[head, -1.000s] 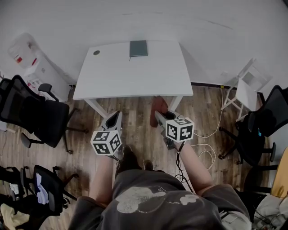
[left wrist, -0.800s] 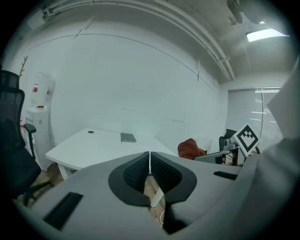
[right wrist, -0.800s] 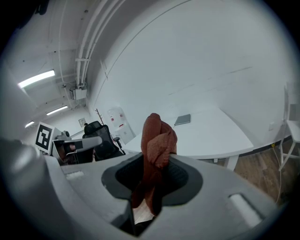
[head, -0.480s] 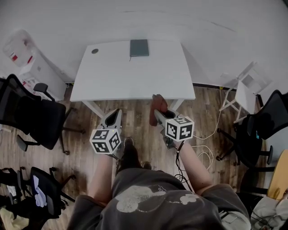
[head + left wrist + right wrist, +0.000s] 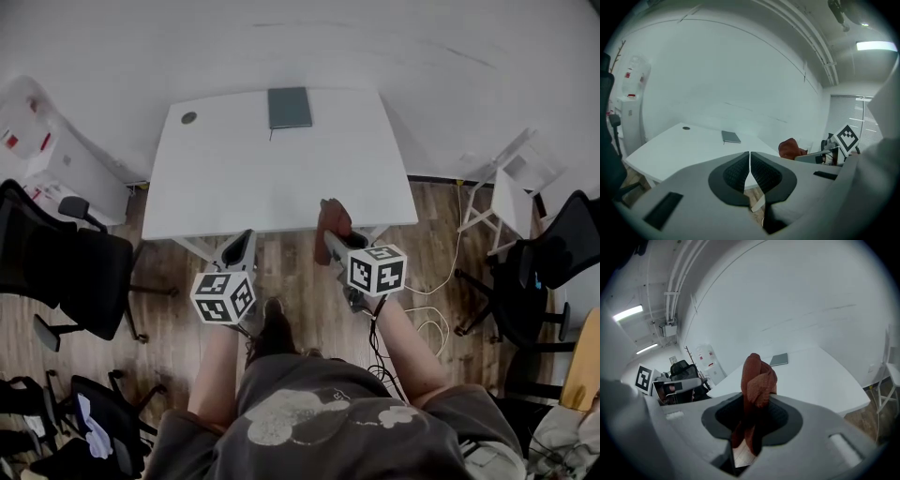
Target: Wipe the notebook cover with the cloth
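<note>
A dark grey-green notebook point(image 5: 290, 108) lies flat at the far edge of the white table point(image 5: 234, 178), also seen small as the notebook point(image 5: 731, 137) and the notebook point(image 5: 779, 359). My right gripper point(image 5: 330, 232) hovers at the table's near edge, shut on a rust-brown cloth point(image 5: 330, 217) that bunches up out of its jaws; the same cloth point(image 5: 757, 394) fills the right gripper point(image 5: 754, 416) in its own view. My left gripper point(image 5: 240, 251) is held just short of the near edge, and the left gripper point(image 5: 750, 171) has its pads pressed together with nothing between them.
A small round grommet point(image 5: 189, 118) sits at the table's far left corner. Black office chairs point(image 5: 66, 267) stand to the left, another chair point(image 5: 553, 267) to the right. A white folding rack point(image 5: 511, 192) and a loose cable point(image 5: 427, 323) lie on the wooden floor at right.
The view has shifted forward toward the table; both grippers now sit at its near edge. The cloth stays held in the right gripper.
</note>
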A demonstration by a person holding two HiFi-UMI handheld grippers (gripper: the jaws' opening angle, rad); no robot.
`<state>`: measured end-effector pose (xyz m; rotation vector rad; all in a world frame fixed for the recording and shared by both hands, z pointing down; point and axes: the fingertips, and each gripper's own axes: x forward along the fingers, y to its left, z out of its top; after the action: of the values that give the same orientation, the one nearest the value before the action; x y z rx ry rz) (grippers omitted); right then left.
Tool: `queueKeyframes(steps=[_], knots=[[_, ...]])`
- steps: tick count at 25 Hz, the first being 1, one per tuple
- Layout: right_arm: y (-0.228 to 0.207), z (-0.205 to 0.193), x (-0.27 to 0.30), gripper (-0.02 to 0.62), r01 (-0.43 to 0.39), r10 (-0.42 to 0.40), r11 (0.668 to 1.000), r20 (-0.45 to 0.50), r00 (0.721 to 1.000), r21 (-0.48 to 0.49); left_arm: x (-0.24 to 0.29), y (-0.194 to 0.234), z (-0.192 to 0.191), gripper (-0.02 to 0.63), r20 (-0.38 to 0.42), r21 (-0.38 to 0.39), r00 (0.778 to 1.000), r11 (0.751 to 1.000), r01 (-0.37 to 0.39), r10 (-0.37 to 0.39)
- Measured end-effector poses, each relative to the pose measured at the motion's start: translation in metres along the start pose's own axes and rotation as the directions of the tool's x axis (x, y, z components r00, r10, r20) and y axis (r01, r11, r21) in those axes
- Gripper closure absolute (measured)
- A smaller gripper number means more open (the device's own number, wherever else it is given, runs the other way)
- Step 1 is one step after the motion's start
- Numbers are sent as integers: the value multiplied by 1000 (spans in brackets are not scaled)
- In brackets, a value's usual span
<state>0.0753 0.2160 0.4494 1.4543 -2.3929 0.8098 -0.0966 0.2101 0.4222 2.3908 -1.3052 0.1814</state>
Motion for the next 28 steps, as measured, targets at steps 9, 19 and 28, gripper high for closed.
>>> queueKeyframes(steps=[9, 19, 28], knots=[[-14, 49, 78, 486, 59, -59, 998, -10, 998, 20, 73, 67, 43, 604, -17, -11, 998, 998, 66, -67], [-26, 99, 139, 486, 133, -135, 990, 24, 991, 48, 128, 120, 84, 604, -19, -16, 991, 991, 136, -136], [-26, 120, 175, 486, 159, -160, 986, 23, 987, 52, 156, 150, 108, 604, 5, -16, 986, 986, 164, -164]])
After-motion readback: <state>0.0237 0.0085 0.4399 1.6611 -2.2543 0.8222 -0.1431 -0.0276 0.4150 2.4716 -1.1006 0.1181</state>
